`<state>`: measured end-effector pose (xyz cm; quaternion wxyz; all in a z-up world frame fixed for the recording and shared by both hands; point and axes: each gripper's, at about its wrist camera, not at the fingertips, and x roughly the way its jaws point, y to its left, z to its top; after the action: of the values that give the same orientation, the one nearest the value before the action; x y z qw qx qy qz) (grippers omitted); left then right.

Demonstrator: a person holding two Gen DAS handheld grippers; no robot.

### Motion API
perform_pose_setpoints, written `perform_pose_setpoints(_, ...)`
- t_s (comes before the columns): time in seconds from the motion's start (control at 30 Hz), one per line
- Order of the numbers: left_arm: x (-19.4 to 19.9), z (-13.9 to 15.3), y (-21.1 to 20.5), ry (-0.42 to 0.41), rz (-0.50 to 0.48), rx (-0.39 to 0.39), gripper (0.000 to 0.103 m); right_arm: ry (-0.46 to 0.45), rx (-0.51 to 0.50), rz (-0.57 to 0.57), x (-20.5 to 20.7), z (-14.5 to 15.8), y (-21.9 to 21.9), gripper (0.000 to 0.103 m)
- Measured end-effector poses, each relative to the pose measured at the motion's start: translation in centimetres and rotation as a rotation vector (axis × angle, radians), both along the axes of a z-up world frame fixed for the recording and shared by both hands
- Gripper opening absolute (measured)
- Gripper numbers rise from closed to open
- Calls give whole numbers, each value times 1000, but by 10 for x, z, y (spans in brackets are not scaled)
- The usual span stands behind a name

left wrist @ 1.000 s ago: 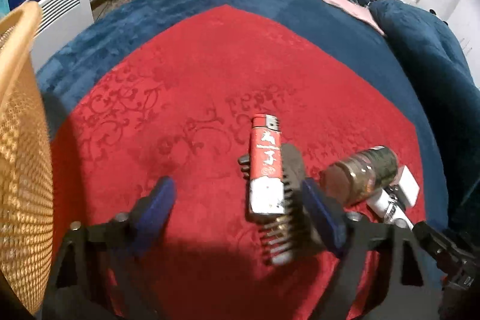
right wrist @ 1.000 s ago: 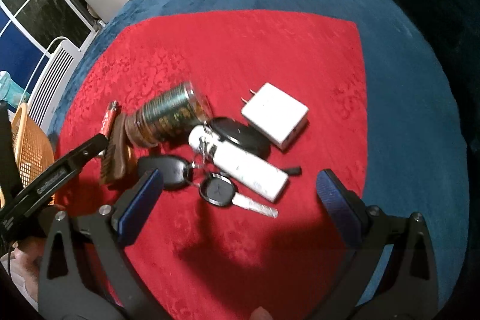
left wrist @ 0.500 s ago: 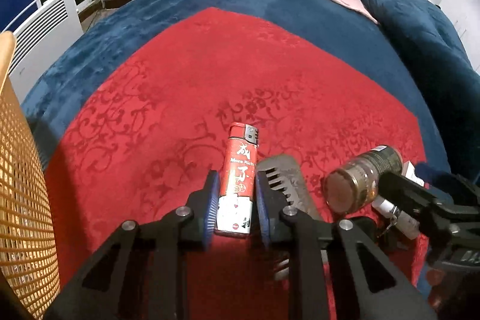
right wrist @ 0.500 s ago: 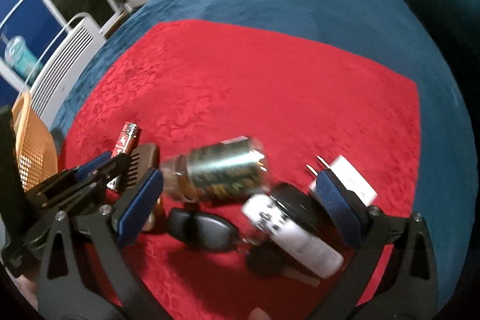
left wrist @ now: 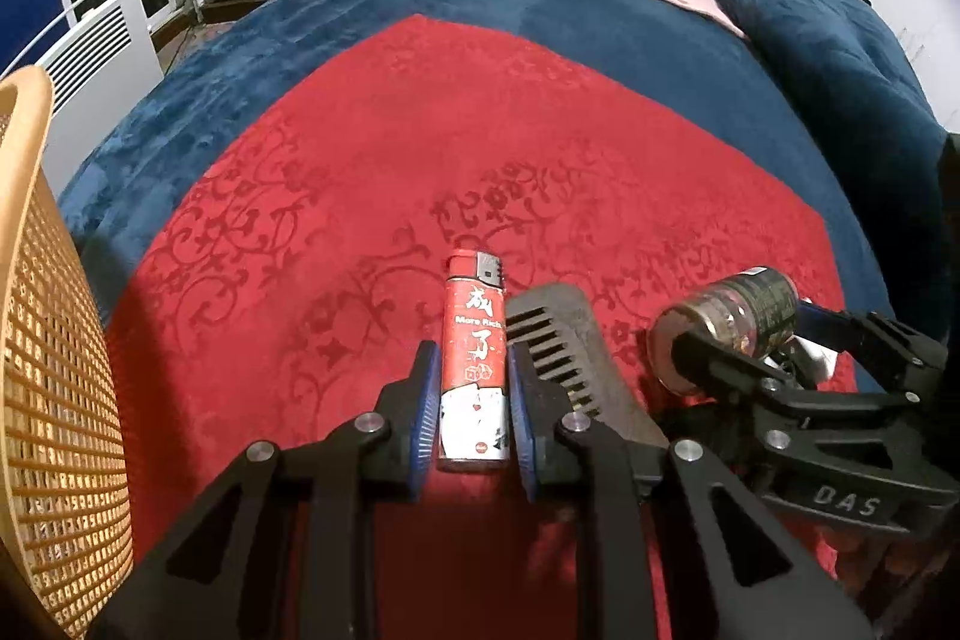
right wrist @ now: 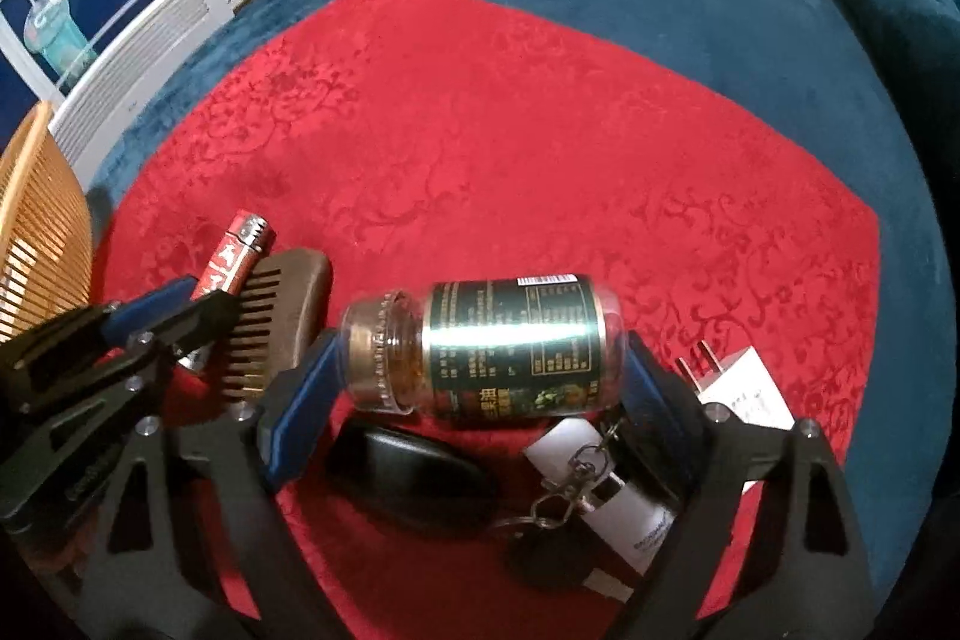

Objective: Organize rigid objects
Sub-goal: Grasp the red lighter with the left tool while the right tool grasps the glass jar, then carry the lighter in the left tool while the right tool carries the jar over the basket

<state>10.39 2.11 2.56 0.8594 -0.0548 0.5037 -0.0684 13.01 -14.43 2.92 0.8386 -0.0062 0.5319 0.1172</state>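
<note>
My left gripper (left wrist: 471,409) is shut on a red lighter (left wrist: 474,358) that lies on the red cloth (left wrist: 420,160). A brown comb (left wrist: 570,358) lies just right of it. My right gripper (right wrist: 477,388) is shut on a green-labelled glass jar (right wrist: 492,346) lying on its side, one pad at the lid end and one at the base. The jar (left wrist: 729,325) also shows in the left wrist view. The lighter (right wrist: 237,256) and comb (right wrist: 282,316) show at the left of the right wrist view.
An orange mesh basket (left wrist: 42,340) stands at the left edge. Under the right gripper lie a black key fob (right wrist: 414,478), keys on a ring (right wrist: 564,484), a white cylinder (right wrist: 618,502) and a white charger plug (right wrist: 744,394). A white heater (left wrist: 102,46) stands beside the bed.
My left gripper closed on the lighter a second ago and still holds it. My right gripper moved forward over the jar and closed on it.
</note>
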Motion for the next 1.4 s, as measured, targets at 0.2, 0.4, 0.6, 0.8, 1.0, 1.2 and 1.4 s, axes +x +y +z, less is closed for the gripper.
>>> perform_pose_setpoints(0.2, -12, 17, -4, -37, -30, -18, 21, -41, 32, -34, -17, 18, -11, 89)
perform_pose_setpoints(0.4, -25, 35, 2, -60, -42, -80, 12, -49, 92, -80, -37, 29, -24, 89)
perform_pose_setpoints(0.6, -38, 47, 3, -65, -62, -108, 12, -57, 113, -81, -52, 38, -22, 89)
perform_pose_setpoints(0.8, -36, 29, 4, 5, -48, -80, 51, -54, 120, -98, -61, 39, -23, 89)
perform_pose_setpoints(1.0, -22, 2, 10, 73, -12, -95, 53, -34, 121, -115, -60, 29, -30, 89)
perform_pose_setpoints(1.2, -14, -10, 11, 83, 1, -117, 53, -25, 139, -132, -59, 23, -35, 89)
perform_pose_setpoints(1.4, -13, -16, 3, 80, -6, 25, 21, -22, 145, -139, -60, 19, -37, 89)
